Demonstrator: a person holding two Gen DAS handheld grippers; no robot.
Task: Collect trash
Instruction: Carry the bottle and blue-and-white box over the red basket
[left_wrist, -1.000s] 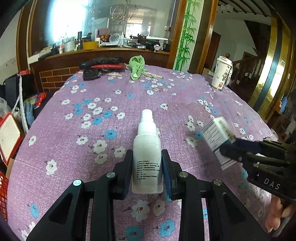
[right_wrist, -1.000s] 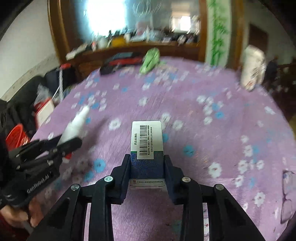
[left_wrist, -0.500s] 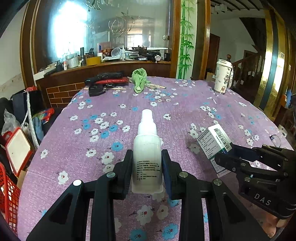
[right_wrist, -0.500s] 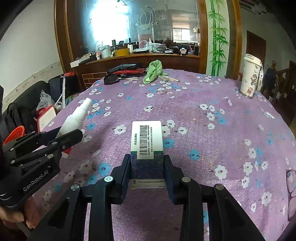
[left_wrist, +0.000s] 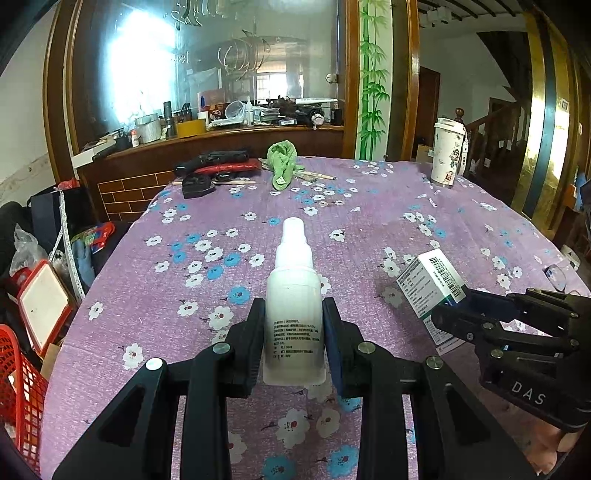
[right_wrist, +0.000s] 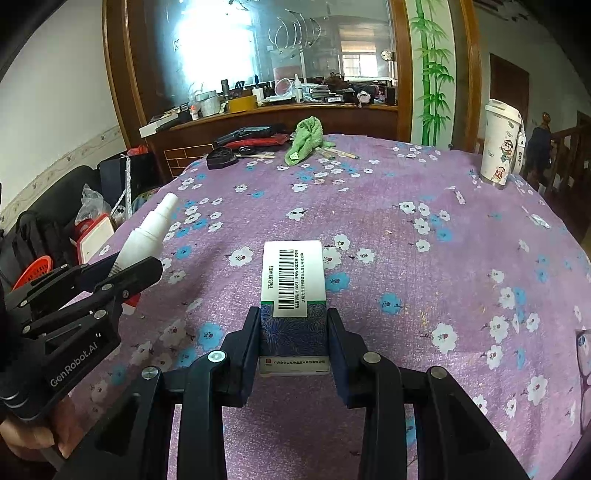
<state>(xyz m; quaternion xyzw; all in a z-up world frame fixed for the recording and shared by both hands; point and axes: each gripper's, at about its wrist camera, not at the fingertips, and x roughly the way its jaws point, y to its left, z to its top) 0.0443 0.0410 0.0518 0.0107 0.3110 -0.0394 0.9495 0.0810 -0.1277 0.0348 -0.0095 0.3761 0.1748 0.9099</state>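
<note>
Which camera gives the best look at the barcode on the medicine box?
The right wrist view: the medicine box sits centred between the jaws, its barcode label facing the camera. In the left wrist view the box is off to the side, tilted, barcode small.

left gripper (left_wrist: 294, 332) clamps spray bottle (left_wrist: 294, 291).

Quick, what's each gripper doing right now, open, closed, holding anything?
Left gripper: closed on the spray bottle, held above the table.
Right gripper: closed on the box, also held above the table.
</note>
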